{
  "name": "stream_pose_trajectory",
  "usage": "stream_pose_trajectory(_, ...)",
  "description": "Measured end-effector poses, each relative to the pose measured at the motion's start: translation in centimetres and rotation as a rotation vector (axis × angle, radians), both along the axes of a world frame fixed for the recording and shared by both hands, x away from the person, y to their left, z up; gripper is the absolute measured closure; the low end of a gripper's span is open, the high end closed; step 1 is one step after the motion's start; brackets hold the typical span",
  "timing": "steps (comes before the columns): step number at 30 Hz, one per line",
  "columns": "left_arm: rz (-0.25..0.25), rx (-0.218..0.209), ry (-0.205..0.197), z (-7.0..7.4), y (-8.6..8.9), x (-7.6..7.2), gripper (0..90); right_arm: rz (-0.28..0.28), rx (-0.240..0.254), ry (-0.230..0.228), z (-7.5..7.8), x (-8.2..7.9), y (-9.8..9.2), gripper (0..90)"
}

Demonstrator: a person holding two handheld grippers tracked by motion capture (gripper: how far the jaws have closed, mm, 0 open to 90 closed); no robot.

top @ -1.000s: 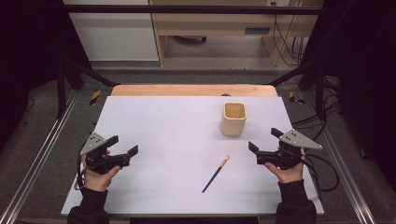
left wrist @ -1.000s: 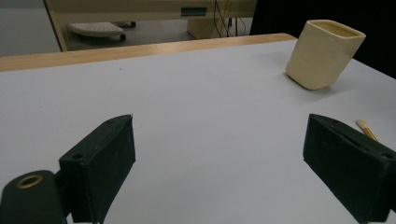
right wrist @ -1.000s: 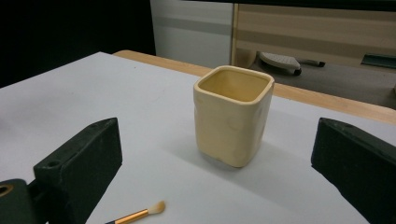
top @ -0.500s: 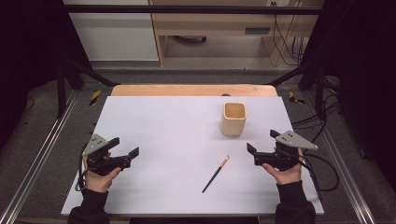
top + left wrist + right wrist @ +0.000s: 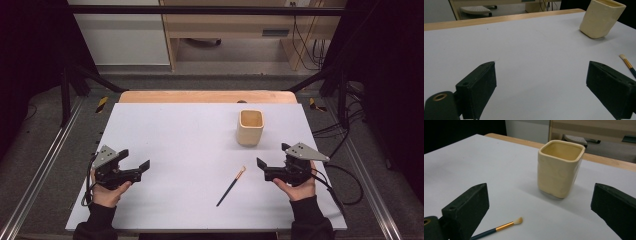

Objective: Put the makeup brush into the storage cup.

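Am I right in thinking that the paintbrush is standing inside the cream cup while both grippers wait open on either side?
Not quite: the paintbrush lies flat on the white table, in front of the empty cream cup, as the high view shows. The left gripper and right gripper do wait open on either side.

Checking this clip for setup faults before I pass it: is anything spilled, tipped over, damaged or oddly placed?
Nothing stands out. The cream square cup stands upright and looks empty, the paintbrush lies flat on the white table apart from it, and no spill shows. The left gripper and right gripper are open, holding nothing.
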State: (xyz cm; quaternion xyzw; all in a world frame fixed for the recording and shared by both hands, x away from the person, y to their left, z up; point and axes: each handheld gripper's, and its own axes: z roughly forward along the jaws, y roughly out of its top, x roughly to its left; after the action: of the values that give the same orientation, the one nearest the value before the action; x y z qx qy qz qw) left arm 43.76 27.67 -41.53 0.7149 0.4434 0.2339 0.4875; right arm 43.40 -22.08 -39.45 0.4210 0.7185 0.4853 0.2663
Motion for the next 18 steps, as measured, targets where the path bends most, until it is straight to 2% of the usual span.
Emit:
stream_pose_trajectory(9,0.000,0.014,0.011,-0.3,0.0,0.0,8.8,0.012,-0.039,0.038,-0.9,-0.2,1.8,1.9)
stream_pose_trajectory(13,-0.006,0.027,0.017,-0.3,-0.1,-0.1,8.8,0.019,-0.040,0.045,-1.1,-0.3,2.2,1.9)
stream_pose_trajectory(18,-0.006,0.032,0.016,-0.2,-0.1,-0.1,8.8,0.018,-0.033,0.089,-1.9,-0.4,3.1,2.2)
